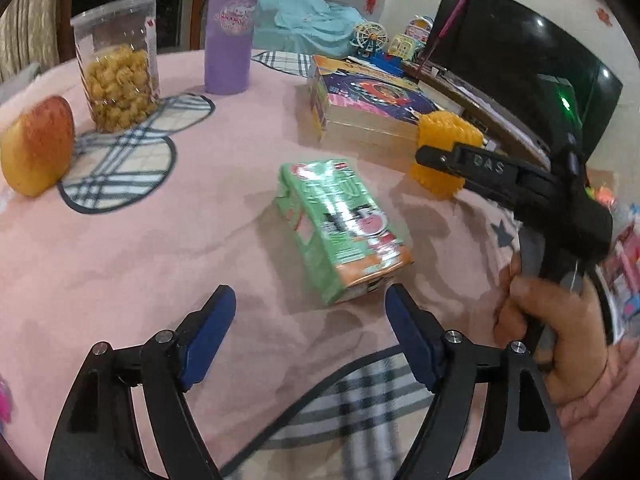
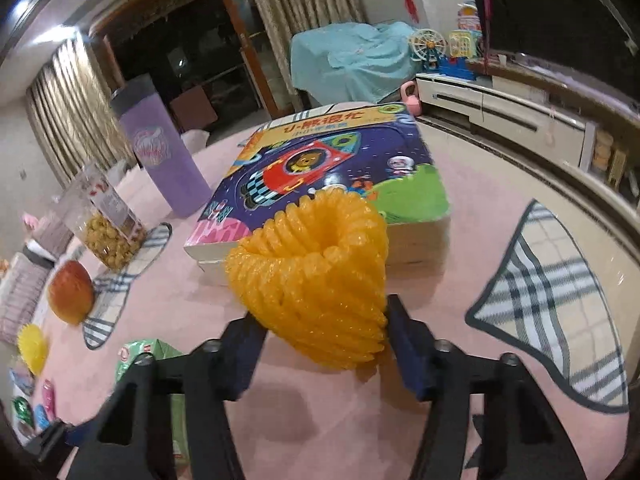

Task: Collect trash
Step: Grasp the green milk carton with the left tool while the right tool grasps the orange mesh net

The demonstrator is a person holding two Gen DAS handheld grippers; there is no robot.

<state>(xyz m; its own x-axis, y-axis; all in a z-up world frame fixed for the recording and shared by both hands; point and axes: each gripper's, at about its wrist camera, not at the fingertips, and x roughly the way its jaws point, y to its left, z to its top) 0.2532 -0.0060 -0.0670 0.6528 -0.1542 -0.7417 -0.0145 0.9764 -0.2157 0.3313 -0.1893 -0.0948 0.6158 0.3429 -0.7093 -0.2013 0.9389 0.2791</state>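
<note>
A green drink carton (image 1: pixel 340 224) lies on its side on the pink tablecloth (image 1: pixel 140 264). My left gripper (image 1: pixel 310 292) stands open just short of the carton's near end, with nothing between its blue pads. A yellow foam fruit net (image 2: pixel 316 264) sits between the pads of my right gripper (image 2: pixel 320 316), which is shut on it in front of a picture book (image 2: pixel 332 168). In the left wrist view the right gripper (image 1: pixel 436 160) holds the net (image 1: pixel 448 128) to the right of the carton, a person's hand (image 1: pixel 560 328) on its grip. The carton (image 2: pixel 140 356) also shows low left in the right wrist view.
An apple (image 1: pixel 38 146), a clear jar of snacks (image 1: pixel 118 68) and a purple bottle (image 1: pixel 230 32) stand at the far left. The picture book (image 1: pixel 368 96) lies behind the carton. Plaid placemats (image 1: pixel 120 168) (image 2: pixel 552 312) lie flat. A second yellow net (image 2: pixel 32 348) sits at the left edge.
</note>
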